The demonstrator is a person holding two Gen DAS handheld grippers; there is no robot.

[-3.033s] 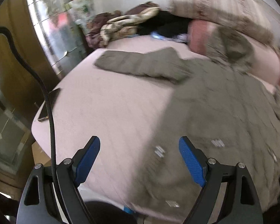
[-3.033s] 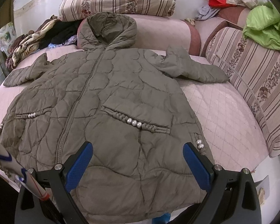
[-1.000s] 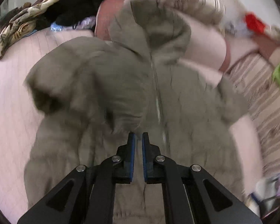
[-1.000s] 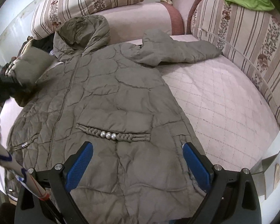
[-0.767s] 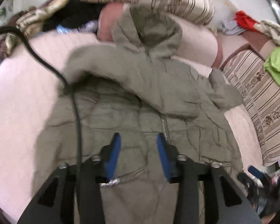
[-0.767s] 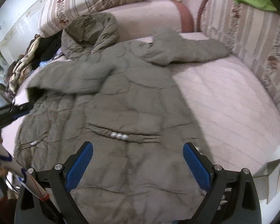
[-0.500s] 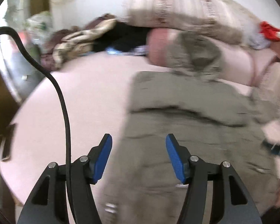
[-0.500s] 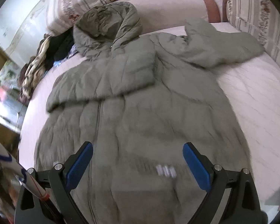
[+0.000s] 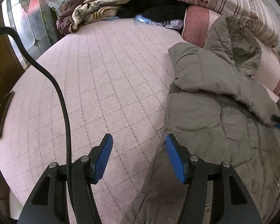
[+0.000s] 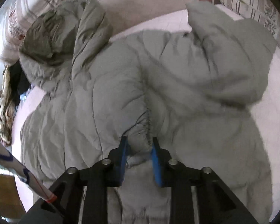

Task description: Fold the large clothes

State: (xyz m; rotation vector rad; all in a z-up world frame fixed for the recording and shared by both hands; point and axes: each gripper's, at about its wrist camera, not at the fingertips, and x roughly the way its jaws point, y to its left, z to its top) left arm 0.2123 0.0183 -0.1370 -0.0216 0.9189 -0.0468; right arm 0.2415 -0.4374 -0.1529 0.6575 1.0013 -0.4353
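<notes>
Swung off the coat (image 9: pixel 224 112) since a second ago: left gripper (image 9: pixel 138 149) now over bare pink quilted bed cover (image 9: pixel 102 85), blue pads (image 9: pixel 102 160) parted about halfway, nothing between, coat's edge just beside the right-hand pad. Black cable (image 9: pixel 63 100) looping past the other finger. From the right wrist: right gripper (image 10: pixel 139 149) narrowing, closing on a bunched sleeve cuff (image 10: pixel 140 140), coat body and hood (image 10: pixel 61 37) spread beyond the fingertips.

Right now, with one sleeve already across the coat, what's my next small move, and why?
Probably finish the right gripper's grip: its jaws are closing on a bunched fold of the coat. Then carry the right sleeve inward; the left gripper is open over the bed, holding nothing.
</notes>
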